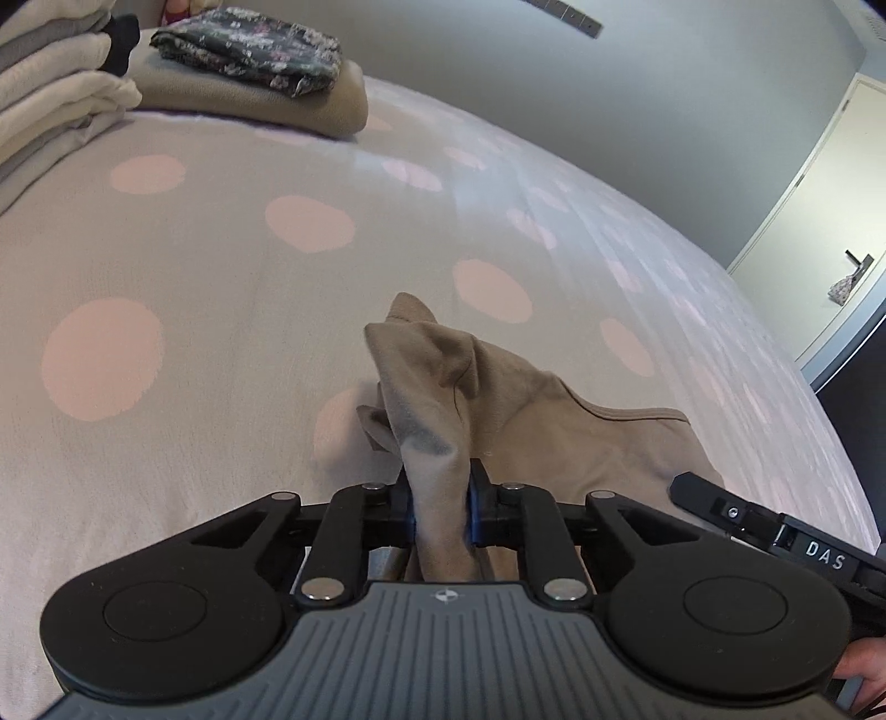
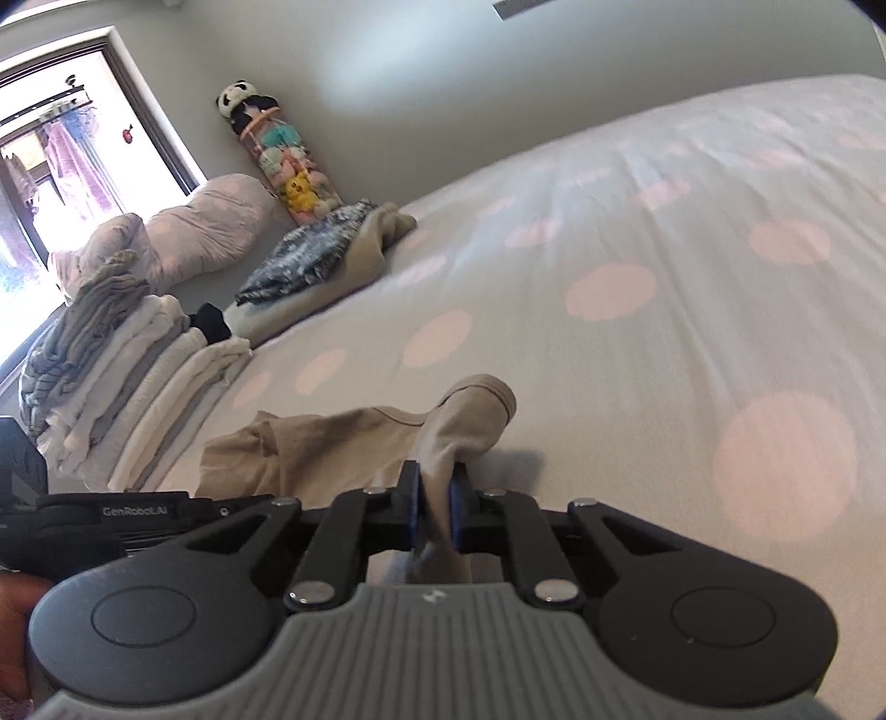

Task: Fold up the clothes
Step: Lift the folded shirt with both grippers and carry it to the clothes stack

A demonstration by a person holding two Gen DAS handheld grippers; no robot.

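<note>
Left wrist view: my left gripper [image 1: 441, 507] is clamped on a bunched fold of the tan garment [image 1: 531, 437], which trails onto the polka-dot bedspread [image 1: 221, 310]. My right gripper [image 2: 436, 512] pinches another part of it. 2 folded stacks [image 2: 149, 382] sit near the pillow [image 2: 205, 221].

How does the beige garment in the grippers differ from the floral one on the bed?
The beige garment is plain, unfolded and pinched by both the left gripper and right gripper. The floral garment is dark, patterned, folded and resting untouched on a folded beige piece.
</note>
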